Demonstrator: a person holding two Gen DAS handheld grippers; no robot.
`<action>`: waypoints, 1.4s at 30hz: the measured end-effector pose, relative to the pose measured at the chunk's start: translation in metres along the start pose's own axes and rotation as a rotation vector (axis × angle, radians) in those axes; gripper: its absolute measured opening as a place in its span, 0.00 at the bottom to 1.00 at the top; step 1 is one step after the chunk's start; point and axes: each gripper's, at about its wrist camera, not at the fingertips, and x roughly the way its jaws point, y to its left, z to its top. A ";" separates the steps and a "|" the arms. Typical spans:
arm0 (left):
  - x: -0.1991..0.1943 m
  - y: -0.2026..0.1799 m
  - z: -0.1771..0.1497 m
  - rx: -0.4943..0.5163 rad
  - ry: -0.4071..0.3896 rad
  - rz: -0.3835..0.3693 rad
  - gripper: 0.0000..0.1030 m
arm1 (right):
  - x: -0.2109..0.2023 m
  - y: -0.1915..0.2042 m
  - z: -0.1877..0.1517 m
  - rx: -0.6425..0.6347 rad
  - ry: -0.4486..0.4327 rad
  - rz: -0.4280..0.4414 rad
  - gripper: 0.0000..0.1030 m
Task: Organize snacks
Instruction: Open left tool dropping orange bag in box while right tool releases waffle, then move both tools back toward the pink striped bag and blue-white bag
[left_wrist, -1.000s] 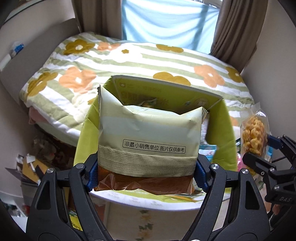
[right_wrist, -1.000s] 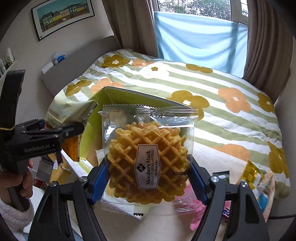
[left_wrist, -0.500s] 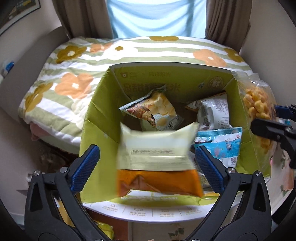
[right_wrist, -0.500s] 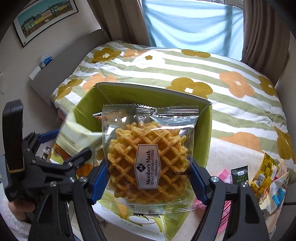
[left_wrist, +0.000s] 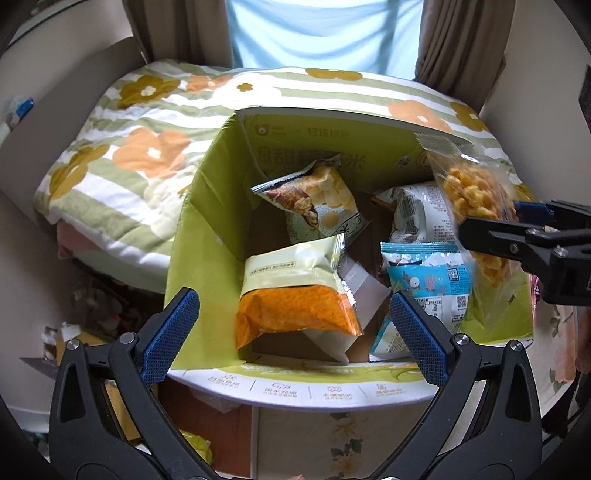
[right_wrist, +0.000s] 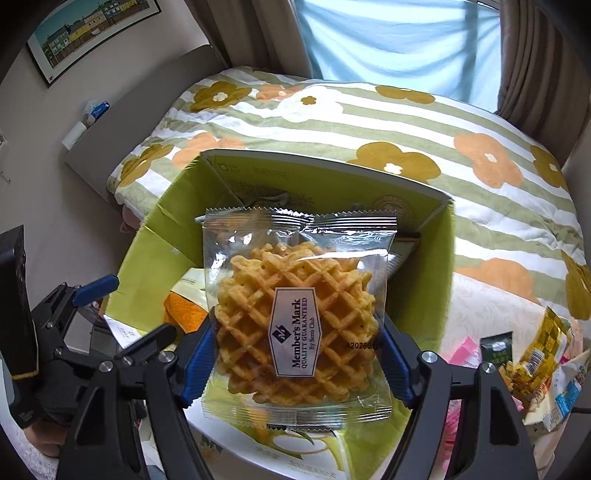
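A green cardboard box (left_wrist: 199, 229) (right_wrist: 147, 251) stands open with several snack packs inside. The cream-and-orange snack bag (left_wrist: 295, 295) (right_wrist: 183, 301) lies in it, free of any grip. My left gripper (left_wrist: 291, 328) hangs open above the box's near side, nothing between its blue pads. My right gripper (right_wrist: 295, 354) is shut on a clear waffle packet (right_wrist: 299, 317) labelled Member's Mark, held above the box; in the left wrist view that packet (left_wrist: 476, 206) hangs over the box's right side. Part of the box's inside is hidden behind the waffle packet.
Behind the box lies a bed with a striped flower quilt (left_wrist: 147, 147) (right_wrist: 406, 122). Loose snack packs (right_wrist: 535, 354) lie on the surface to the right. A picture (right_wrist: 92, 33) hangs on the left wall. Clutter sits on the floor (left_wrist: 96, 306) at the left.
My left gripper opened and let go of the cream-and-orange bag, which dropped into the box. My right gripper carried the waffle packet leftward, over the box.
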 end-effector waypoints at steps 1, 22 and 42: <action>-0.002 0.001 -0.002 -0.004 -0.002 0.005 0.99 | 0.002 0.003 0.002 -0.007 -0.009 0.002 0.75; -0.028 0.013 -0.021 -0.060 -0.011 -0.051 0.99 | -0.026 0.020 -0.022 -0.057 -0.091 -0.054 0.99; -0.066 -0.138 -0.009 0.078 -0.085 -0.163 0.99 | -0.141 -0.096 -0.091 0.119 -0.234 -0.144 0.99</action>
